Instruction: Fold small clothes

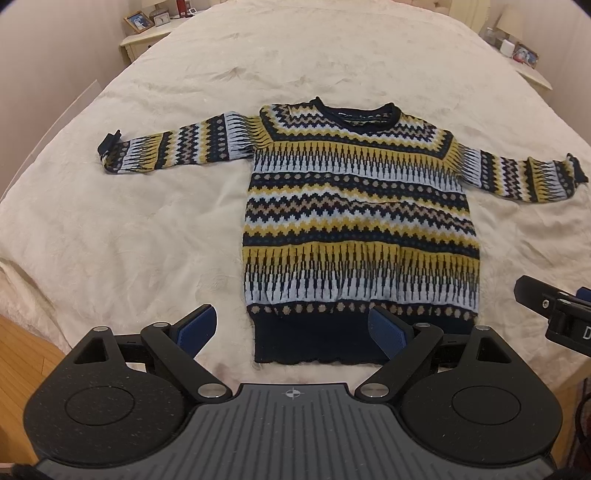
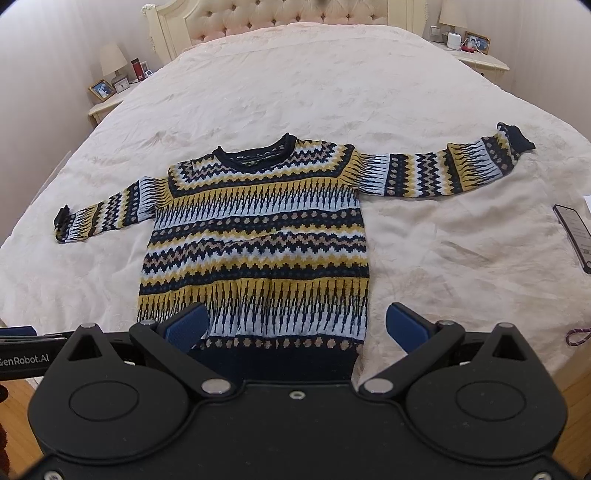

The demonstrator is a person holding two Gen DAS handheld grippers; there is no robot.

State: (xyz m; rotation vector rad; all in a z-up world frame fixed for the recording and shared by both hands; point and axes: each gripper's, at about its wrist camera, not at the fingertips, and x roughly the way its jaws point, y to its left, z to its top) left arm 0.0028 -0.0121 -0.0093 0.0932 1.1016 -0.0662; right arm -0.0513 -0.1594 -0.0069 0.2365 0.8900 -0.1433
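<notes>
Both our grippers, left gripper [image 1: 291,328] and right gripper [image 2: 295,326], hover jaws apart; soft, floppy knit sweater [image 1: 358,206] — we'd pinch its sleeve cuff [image 1: 110,146].

This is a bedroom in a home. A wide bed [image 2: 295,92] under a cream bedspread fills both views, with a tufted headboard [image 2: 280,18] at its far end. A nightstand [image 2: 107,107] on each side carries a lamp [image 2: 112,61], a framed photo [image 2: 101,89] and a small clock [image 2: 122,85]. Wood flooring [image 1: 22,354] shows beside the bed.
</notes>
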